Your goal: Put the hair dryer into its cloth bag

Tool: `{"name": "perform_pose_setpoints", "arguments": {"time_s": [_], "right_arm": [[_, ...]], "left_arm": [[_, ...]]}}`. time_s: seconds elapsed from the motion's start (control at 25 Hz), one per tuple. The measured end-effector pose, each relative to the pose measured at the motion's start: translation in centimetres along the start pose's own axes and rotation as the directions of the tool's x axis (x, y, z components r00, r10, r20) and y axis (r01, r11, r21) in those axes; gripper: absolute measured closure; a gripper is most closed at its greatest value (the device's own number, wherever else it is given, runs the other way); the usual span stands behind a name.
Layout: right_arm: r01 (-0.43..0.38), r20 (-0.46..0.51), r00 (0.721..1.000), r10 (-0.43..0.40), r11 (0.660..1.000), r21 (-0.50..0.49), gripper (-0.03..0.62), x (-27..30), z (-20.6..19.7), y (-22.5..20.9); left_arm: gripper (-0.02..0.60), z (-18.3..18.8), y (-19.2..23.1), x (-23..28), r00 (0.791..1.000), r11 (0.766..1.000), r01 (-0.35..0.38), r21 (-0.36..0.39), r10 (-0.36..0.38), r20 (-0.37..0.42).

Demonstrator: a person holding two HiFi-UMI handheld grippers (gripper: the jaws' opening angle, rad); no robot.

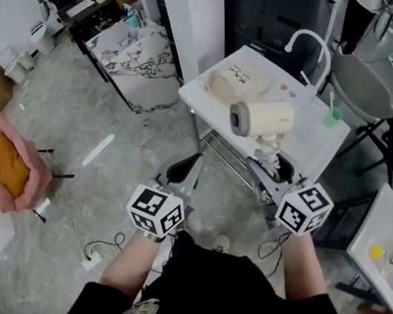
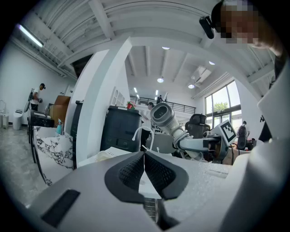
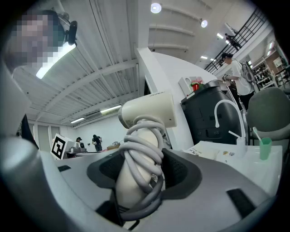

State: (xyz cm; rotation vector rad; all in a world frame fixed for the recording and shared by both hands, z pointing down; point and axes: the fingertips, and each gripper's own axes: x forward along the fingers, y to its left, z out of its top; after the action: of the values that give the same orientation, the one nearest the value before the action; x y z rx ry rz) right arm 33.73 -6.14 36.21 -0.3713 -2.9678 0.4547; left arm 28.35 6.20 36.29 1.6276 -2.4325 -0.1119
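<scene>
The cream hair dryer [image 1: 262, 119] with a grey nozzle hangs above the white table [image 1: 313, 135], its handle wound with grey cord. My right gripper [image 1: 272, 164] is shut on that handle; in the right gripper view the pads press the corded handle [image 3: 140, 174] from both sides and the dryer's body [image 3: 147, 111] rises above them. The beige cloth bag [image 1: 237, 86] lies flat on the table behind the dryer, also in the left gripper view [image 2: 111, 154]. My left gripper [image 1: 182, 173] is shut and empty [image 2: 144, 165], held before the table's near edge, left of the dryer [image 2: 162, 115].
A white curved faucet [image 1: 312, 41] and a green cup [image 1: 333, 116] stand at the table's far right. A grey chair [image 1: 363, 88] is behind it, a black cabinet [image 1: 275, 8] at the back, a marble-topped table [image 1: 142, 60] to the left.
</scene>
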Motion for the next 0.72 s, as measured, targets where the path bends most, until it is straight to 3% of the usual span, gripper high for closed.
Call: {"name": "perform_pose_setpoints", "arguments": {"time_s": [0.44,0.6,0.72], "right_arm": [[-0.008,0.025,1.000,0.008,1.000,0.017,0.350,0.4,0.5,-0.5],[0.002,0.023,1.000,-0.003,1.000,0.029,0.350,0.9,0.3,-1.2],[0.019,0.019,1.000,-0.020,0.999,0.035,0.350,1.4,0.3,-1.8]], "left_arm": [[0.574,0.0,1.0,0.6,1.000,1.000,-0.006,0.006,0.006,0.004],[0.476,-0.5,1.8,1.1,1.000,1.000,-0.004,0.004,0.004,-0.014],[0.453,-0.5,2.4,1.5,1.000,1.000,0.003,0.005,-0.003,-0.022]]}}
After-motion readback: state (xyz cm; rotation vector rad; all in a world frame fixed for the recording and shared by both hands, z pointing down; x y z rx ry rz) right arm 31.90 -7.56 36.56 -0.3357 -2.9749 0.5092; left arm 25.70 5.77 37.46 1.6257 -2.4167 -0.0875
